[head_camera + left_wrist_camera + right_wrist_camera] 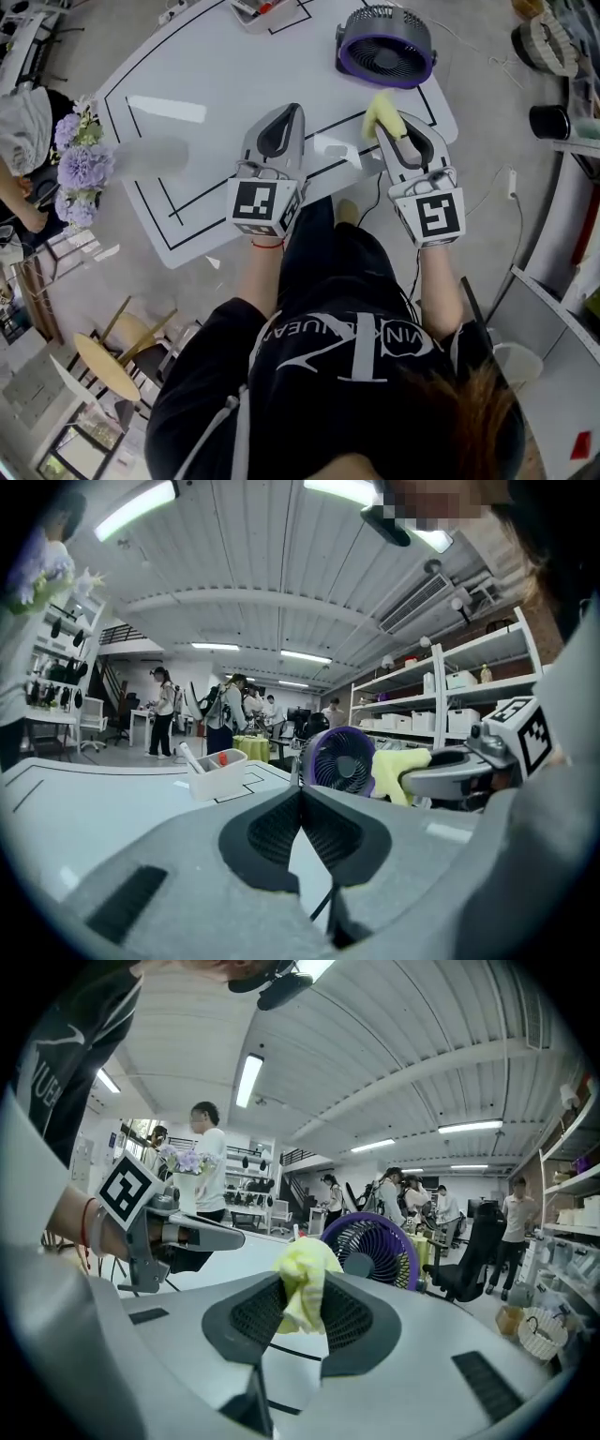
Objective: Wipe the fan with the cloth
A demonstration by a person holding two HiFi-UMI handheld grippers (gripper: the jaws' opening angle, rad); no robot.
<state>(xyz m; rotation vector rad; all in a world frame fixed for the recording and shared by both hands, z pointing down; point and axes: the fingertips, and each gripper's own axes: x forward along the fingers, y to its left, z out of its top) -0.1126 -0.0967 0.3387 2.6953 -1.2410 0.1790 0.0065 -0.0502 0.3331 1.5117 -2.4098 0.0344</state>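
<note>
A small round fan (pixel 385 46) with a purple rim and grey grille stands at the far right of the white table (pixel 216 84); it also shows as the fan (pixel 339 761) and the fan (pixel 372 1249) ahead of both grippers. My right gripper (pixel 386 127) is shut on a yellow cloth (pixel 382 114), a bunched cloth (pixel 302 1283) pinched between its pads, short of the fan. My left gripper (pixel 279 114) is shut with nothing in it, jaws (pixel 302 803) together, left of the right one and further from the fan.
A white tray (pixel 217 772) with a red item stands at the table's far side. Black lines mark the tabletop. A bunch of purple flowers (pixel 82 159) stands left of the table. Shelves and baskets line the right; several people stand in the background.
</note>
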